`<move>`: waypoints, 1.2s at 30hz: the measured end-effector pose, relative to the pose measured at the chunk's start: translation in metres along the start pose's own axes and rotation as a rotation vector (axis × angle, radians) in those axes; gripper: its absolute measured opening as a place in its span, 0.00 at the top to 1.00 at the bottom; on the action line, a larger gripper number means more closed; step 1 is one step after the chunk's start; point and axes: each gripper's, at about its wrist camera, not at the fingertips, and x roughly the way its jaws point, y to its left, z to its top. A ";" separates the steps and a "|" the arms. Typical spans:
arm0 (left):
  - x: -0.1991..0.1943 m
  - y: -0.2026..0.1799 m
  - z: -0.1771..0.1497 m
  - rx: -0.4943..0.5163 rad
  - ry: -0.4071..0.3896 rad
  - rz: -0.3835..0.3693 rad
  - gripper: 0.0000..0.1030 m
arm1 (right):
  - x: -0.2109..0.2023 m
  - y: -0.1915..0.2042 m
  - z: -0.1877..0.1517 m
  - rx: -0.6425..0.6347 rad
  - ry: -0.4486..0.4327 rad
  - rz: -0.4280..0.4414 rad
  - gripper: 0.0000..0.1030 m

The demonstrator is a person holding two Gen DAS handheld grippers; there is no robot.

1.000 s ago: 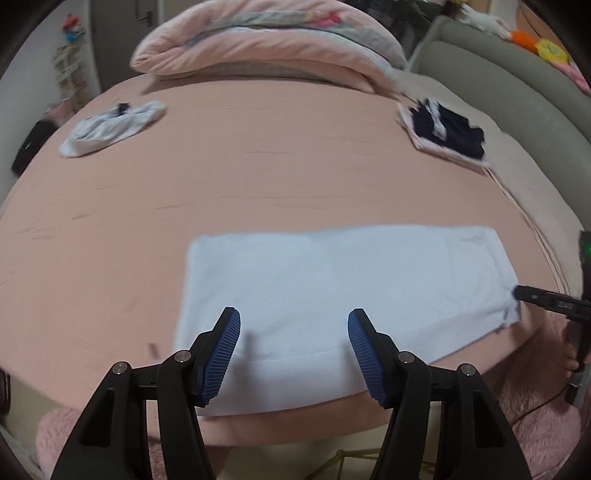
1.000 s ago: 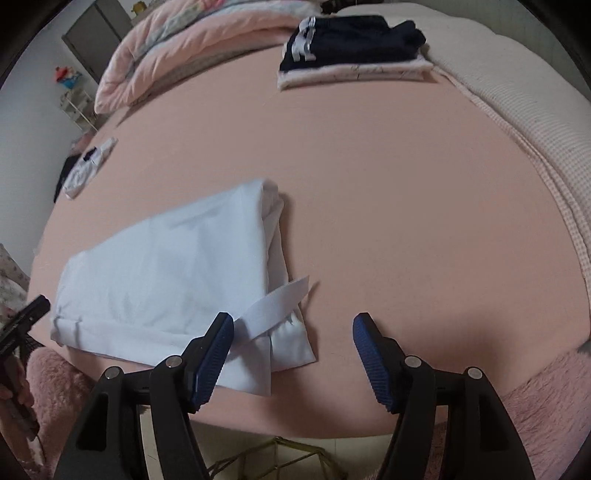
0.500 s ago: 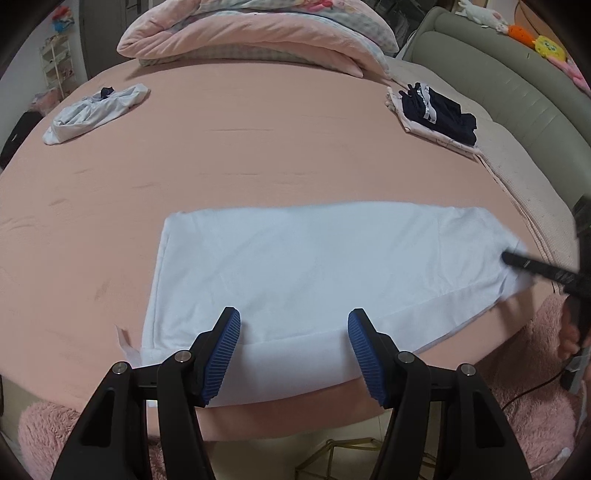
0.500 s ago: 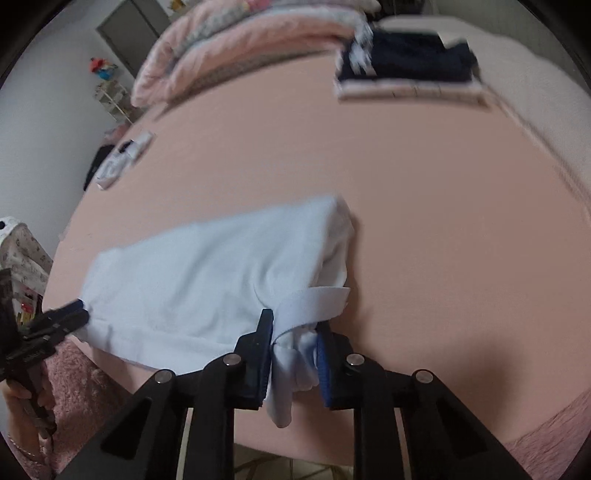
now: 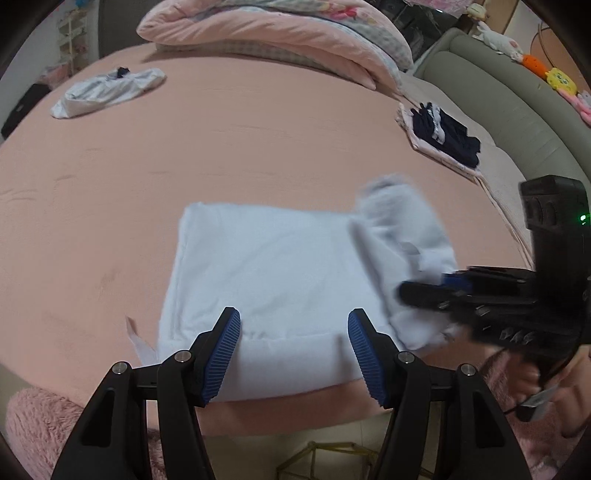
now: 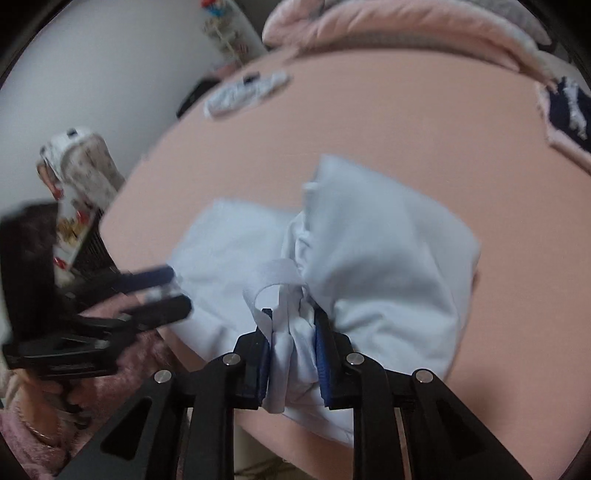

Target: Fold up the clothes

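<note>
A pale blue garment (image 5: 273, 266) lies on the pink bed (image 5: 221, 155) near its front edge. Its right end is lifted and bunched over the rest. My right gripper (image 6: 293, 354) pinches that bunched end, with the white waistband loop (image 6: 269, 280) and folds of cloth between its pads; the jaws are opening slightly. The left wrist view shows the right gripper (image 5: 436, 288) blurred at the garment's right side. My left gripper (image 5: 293, 350) is open just above the garment's near edge, gripping nothing. It shows blurred at the left of the right wrist view (image 6: 166, 291).
A crumpled white garment (image 5: 107, 92) lies at the bed's far left. A folded stack with dark navy clothes (image 5: 443, 140) sits at the far right. A pink duvet (image 5: 277, 29) is heaped at the back. A fluffy pink rug (image 5: 33, 424) lies below the bed's edge.
The right gripper shut on the garment's right end, then carried it leftward, folding it over the rest. The left gripper stayed open and hardly moved.
</note>
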 end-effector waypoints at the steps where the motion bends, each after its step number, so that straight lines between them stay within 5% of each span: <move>1: 0.000 0.000 -0.001 -0.001 0.005 -0.019 0.43 | 0.007 0.003 -0.001 -0.012 0.014 0.006 0.77; 6: 0.007 0.002 0.006 -0.053 0.018 -0.165 0.43 | -0.046 0.004 -0.002 -0.002 -0.154 0.085 0.52; 10: 0.023 -0.008 0.019 -0.051 0.042 -0.200 0.43 | -0.059 -0.045 -0.012 0.180 -0.223 -0.056 0.52; 15: 0.052 -0.015 0.026 -0.113 0.133 -0.282 0.43 | -0.030 -0.101 -0.038 0.277 -0.078 -0.264 0.52; 21: 0.059 -0.019 0.026 -0.195 0.147 -0.383 0.37 | 0.003 -0.097 -0.052 0.274 -0.035 -0.228 0.52; 24: 0.065 -0.027 0.026 -0.169 0.149 -0.306 0.39 | 0.008 -0.090 -0.054 0.267 -0.041 -0.229 0.52; 25: 0.066 -0.030 0.027 -0.156 0.148 -0.274 0.63 | 0.006 -0.083 -0.053 0.264 -0.045 -0.225 0.52; 26: 0.068 -0.034 0.027 -0.139 0.148 -0.237 0.75 | 0.003 -0.079 -0.051 0.264 -0.048 -0.221 0.52; 28: 0.063 -0.041 0.030 -0.102 0.122 -0.202 0.82 | -0.003 -0.077 -0.050 0.265 -0.052 -0.217 0.52; 36: -0.010 -0.013 0.035 -0.079 -0.042 -0.133 0.84 | -0.043 -0.069 -0.029 0.227 -0.108 -0.232 0.52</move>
